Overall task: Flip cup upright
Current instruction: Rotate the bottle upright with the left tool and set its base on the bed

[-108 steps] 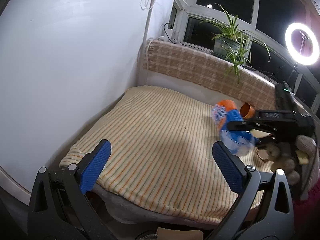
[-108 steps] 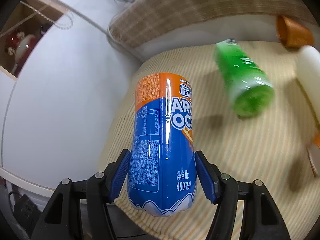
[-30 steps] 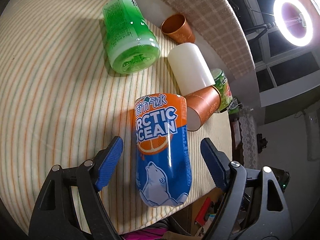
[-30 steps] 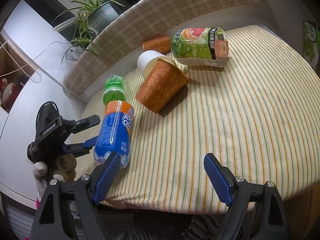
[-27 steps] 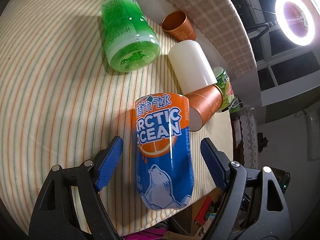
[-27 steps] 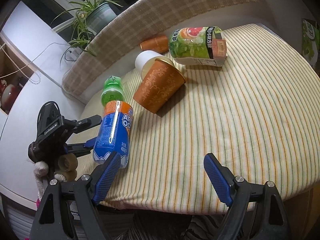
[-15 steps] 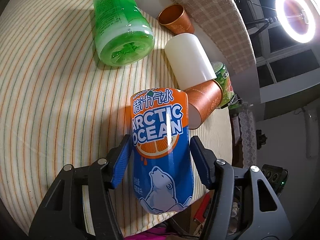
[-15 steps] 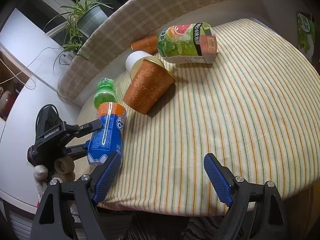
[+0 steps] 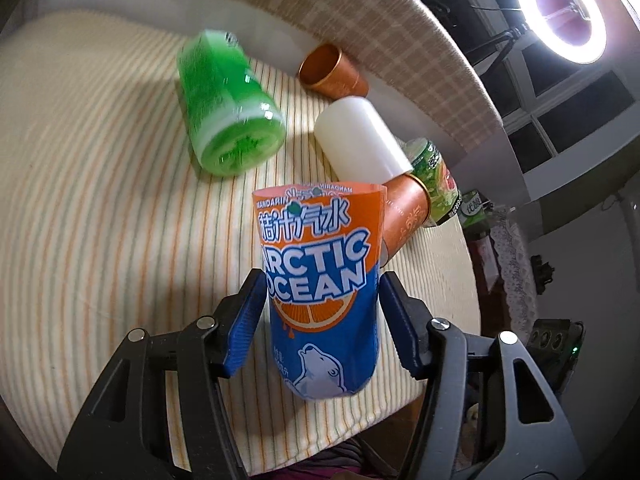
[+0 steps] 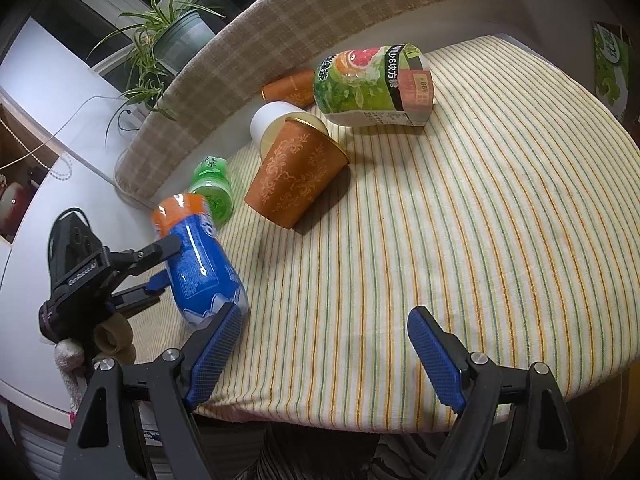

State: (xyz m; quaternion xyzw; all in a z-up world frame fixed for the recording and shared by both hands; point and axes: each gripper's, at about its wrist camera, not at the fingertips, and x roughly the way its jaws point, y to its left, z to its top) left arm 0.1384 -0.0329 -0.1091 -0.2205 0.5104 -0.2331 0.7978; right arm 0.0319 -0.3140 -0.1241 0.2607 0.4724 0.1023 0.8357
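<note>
My left gripper [image 9: 320, 320] is shut on the blue-and-orange Arctic Ocean cup [image 9: 320, 280], made from a cut bottle. It holds the cup tilted, bottom end low near the table's front edge. The right wrist view shows the same cup [image 10: 196, 260] leaning, held by the left gripper [image 10: 156, 268]. My right gripper [image 10: 320, 356] is open and empty above the striped cloth [image 10: 480, 240], right of the cup.
On the cloth lie a green bottle cup [image 9: 228, 112], a white cup [image 9: 360, 140], a large orange patterned cup [image 10: 296, 176], a small orange cup [image 9: 332, 72] and a grapefruit-label bottle cup [image 10: 372, 84]. A checked cushion [image 10: 320, 12] runs along the back.
My left gripper closed on the Arctic Ocean cup and has tipped it from lying flat towards upright. My right gripper stayed open and barely moved.
</note>
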